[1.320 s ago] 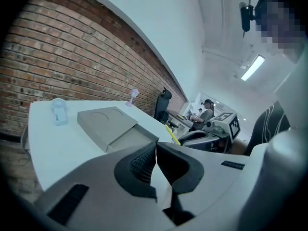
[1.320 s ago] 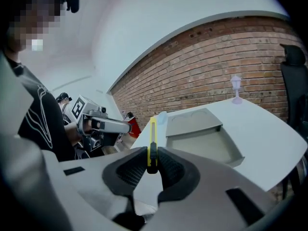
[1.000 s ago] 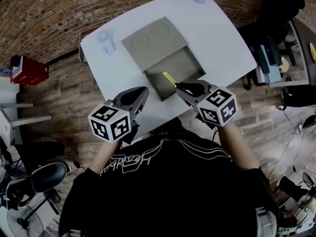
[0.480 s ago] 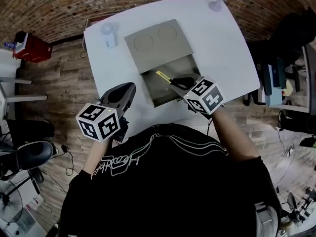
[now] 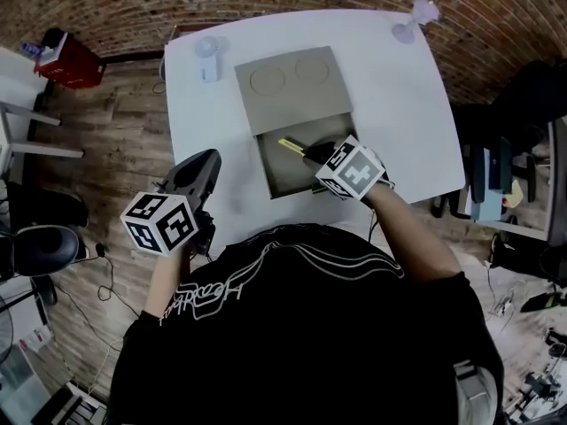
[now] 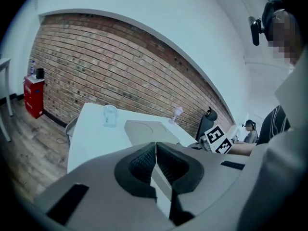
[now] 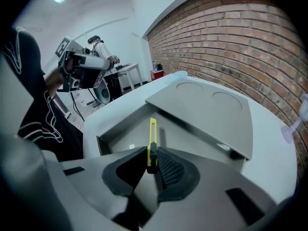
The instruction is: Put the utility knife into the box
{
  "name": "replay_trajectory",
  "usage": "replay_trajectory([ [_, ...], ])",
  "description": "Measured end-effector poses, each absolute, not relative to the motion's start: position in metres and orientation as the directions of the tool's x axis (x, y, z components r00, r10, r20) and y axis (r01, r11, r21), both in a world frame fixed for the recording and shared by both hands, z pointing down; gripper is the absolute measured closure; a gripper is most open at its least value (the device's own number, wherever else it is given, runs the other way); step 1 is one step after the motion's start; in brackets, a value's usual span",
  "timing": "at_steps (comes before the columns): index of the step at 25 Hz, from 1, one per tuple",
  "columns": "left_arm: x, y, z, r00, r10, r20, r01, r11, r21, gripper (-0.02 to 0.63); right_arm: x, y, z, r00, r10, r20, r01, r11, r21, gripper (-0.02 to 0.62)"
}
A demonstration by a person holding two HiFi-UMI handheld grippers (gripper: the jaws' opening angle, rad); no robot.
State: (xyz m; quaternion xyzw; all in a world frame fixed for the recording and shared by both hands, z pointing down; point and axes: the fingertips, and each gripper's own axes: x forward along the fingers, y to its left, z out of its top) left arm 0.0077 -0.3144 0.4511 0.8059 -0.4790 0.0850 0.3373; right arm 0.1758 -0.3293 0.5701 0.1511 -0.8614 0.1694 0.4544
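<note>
My right gripper (image 5: 312, 152) has dropped since a second ago, down into the open box (image 5: 266, 168), and my left gripper (image 5: 205, 161) has drifted further left of the box. The yellow utility knife (image 7: 152, 137) is clamped edge-on between my right jaws, its far end over the box floor. My left jaws are pressed together on nothing.

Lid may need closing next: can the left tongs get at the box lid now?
Probably yes: the left tongs are shut and empty, with only bare table between them and the lid.

knife (image 5: 289, 144) rear hidden — (under right gripper (image 5: 311, 152))
</note>
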Motion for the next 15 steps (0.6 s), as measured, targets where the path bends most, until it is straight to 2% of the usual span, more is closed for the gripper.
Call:
replay_trajectory([
  [15,0.004,-0.307,0.463,0.491,-0.744,0.454,-0.833,-0.248,0.494,0.575,0.178,-0.333,0.598,-0.466,-0.064,0.882,-0.362,0.924,-0.124,0.523],
])
